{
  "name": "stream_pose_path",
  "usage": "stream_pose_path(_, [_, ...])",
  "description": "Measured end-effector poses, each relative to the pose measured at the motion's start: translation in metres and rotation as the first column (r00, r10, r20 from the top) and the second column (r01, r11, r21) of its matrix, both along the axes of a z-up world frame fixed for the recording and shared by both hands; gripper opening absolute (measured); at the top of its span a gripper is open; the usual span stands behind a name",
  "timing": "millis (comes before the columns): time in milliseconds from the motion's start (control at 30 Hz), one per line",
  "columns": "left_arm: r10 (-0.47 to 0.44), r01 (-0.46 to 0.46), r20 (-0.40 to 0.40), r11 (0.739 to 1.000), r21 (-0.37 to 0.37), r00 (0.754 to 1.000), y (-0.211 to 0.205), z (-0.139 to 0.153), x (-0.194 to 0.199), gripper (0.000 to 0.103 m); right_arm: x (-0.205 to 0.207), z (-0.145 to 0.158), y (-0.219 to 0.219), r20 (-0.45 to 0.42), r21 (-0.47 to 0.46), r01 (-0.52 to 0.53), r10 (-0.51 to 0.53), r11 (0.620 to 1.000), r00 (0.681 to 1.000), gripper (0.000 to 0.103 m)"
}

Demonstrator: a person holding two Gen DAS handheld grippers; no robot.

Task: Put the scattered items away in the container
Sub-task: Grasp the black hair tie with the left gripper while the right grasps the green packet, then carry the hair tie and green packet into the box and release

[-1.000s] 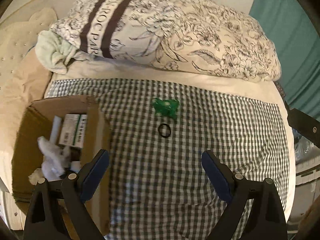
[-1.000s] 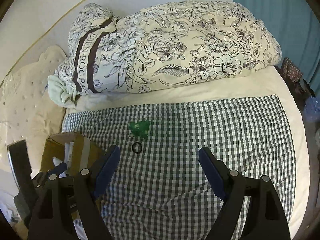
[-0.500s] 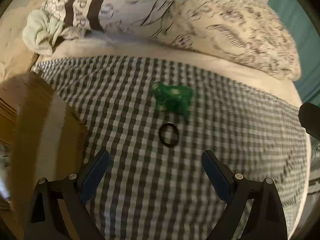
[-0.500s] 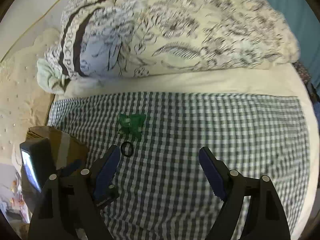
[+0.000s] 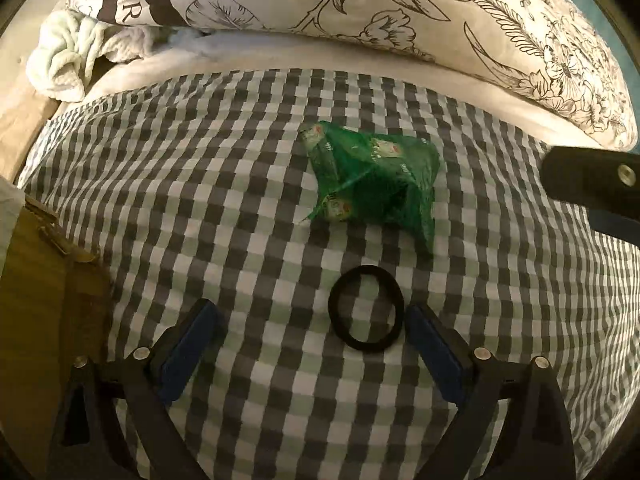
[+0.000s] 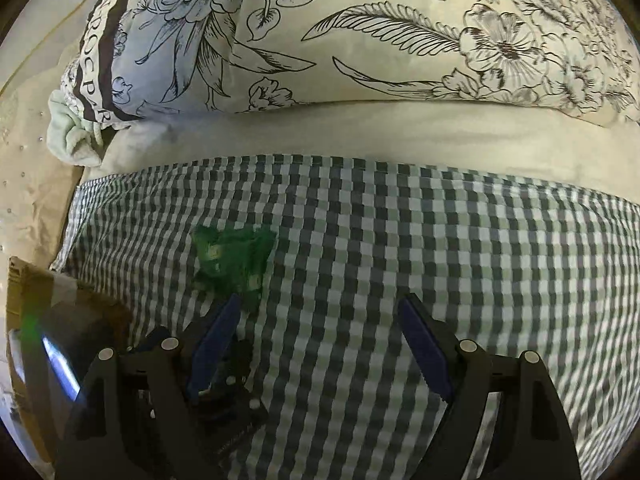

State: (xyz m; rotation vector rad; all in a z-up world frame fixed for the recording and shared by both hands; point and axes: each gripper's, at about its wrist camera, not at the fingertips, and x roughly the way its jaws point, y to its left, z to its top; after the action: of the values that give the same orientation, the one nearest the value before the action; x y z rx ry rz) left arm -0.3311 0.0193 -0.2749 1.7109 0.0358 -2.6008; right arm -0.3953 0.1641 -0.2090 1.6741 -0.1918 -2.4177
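Bed with checked cloth [image 5: 200,184]. Left gripper [image 5: 308,320] spread wide by black hair tie [image 5: 365,307]; right gripper [image 6: 320,316] unclenched. Next: centre, close, carry to box [image 5: 44,280].

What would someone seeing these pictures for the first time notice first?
Probably the crumpled green wrapper, bright on the checked cloth mid-bed. Just nearer lies a black hair tie, close by the open left gripper. Behind both, a floral duvet fills the back.
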Motion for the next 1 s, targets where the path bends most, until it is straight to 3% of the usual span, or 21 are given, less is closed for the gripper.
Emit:
stream_pose_path(100, [0.004, -0.004, -0.003, 1.0, 0.003, 1.0, -0.006, 0.002, 0.0, 0.085, -0.009, -0.006, -0.009, 0.006, -0.007, -0.017, 0.017, 1.0, 1.0, 0.081])
stream_pose_path(200, [0.02, -0.02, 0.004, 1.0, 0.007, 1.0, -0.015, 0.006, -0.002, 0.064, -0.017, -0.009, -0.023, 0.005, -0.027, -0.044, 0.044, 0.999, 0.999, 0.081])
stream_pose_path(267, [0.047, -0.047, 0.008, 0.999, 0.016, 0.999, -0.024, 0.01, -0.004, 0.042, -0.022, -0.011, -0.036, 0.005, -0.038, -0.066, 0.066, 0.997, 0.998, 0.081])
stream_pose_path(433, [0.092, -0.093, 0.008, 0.995, 0.04, 0.996, -0.04, 0.01, -0.01, 0.022, -0.033, -0.027, -0.064, 0.032, -0.066, -0.114, 0.117, 0.991, 0.993, 0.081])
stream_pose_path(633, [0.099, -0.099, 0.014, 0.994, 0.053, 0.995, -0.047, 0.007, -0.014, 0.02, -0.037, -0.057, -0.086, 0.093, -0.011, -0.141, 0.141, 0.99, 0.986, 0.08])
stream_pose_path(667, [0.101, -0.102, 0.018, 0.993, 0.059, 0.995, -0.049, 0.007, -0.015, 0.02, -0.036, -0.057, -0.086, 0.081, 0.009, -0.145, 0.144, 0.989, 0.986, 0.07])
stream_pose_path(700, [0.104, -0.105, 0.018, 0.992, 0.064, 0.994, -0.049, 0.007, -0.016, 0.02, -0.034, -0.055, -0.085, 0.07, 0.02, -0.142, 0.141, 0.99, 0.988, 0.049])
stream_pose_path(733, [0.103, -0.104, 0.018, 0.992, 0.067, 0.994, -0.05, 0.007, -0.016, 0.02, -0.033, -0.054, -0.082, 0.065, 0.015, -0.135, 0.133, 0.991, 0.989, 0.043])
stream_pose_path(833, [0.112, -0.114, 0.023, 0.99, 0.079, 0.993, -0.052, 0.007, -0.017, 0.016, -0.03, -0.05, -0.068, 0.074, -0.029, -0.096, 0.098, 0.995, 0.992, 0.042])
stream_pose_path(1000, [0.132, -0.136, 0.041, 0.986, 0.097, 0.99, -0.055, 0.01, -0.021, 0.008, -0.017, -0.033, -0.043, 0.068, -0.02, -0.06, 0.061, 0.998, 0.996, 0.042])
